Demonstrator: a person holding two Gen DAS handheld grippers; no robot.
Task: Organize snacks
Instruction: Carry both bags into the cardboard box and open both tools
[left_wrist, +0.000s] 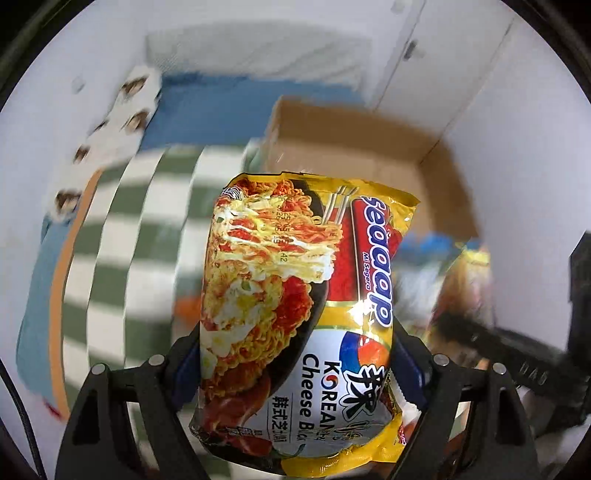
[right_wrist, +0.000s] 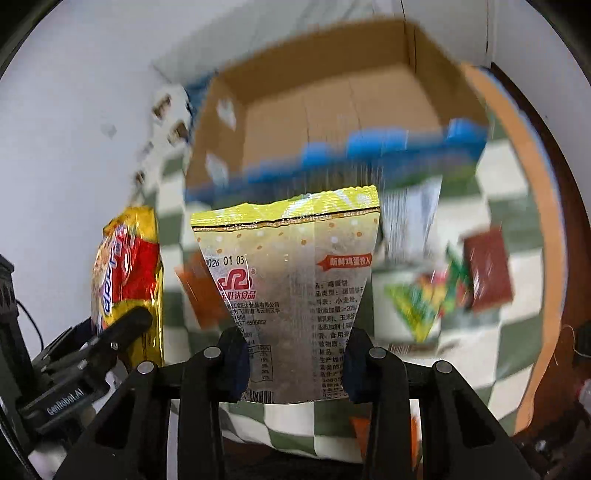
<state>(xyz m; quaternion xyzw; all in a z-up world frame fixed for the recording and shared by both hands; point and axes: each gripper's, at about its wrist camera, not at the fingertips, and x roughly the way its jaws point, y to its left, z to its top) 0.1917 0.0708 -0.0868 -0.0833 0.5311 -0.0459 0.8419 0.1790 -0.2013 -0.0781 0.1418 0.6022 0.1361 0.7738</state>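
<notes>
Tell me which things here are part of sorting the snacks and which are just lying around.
Part of the job:
- noodle packet, clamped in the left gripper
- egg biscuit bag, clamped in the right gripper
- cardboard box, open
- loose snack packets on the checked cloth

Just lying about:
- blue mat
- white cupboard doors

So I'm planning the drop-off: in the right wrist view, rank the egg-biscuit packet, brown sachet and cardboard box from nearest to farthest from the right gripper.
1. Egg-biscuit packet, pinched in the right gripper.
2. Brown sachet, on the checkered cloth to the right.
3. Cardboard box, open, behind.
</notes>
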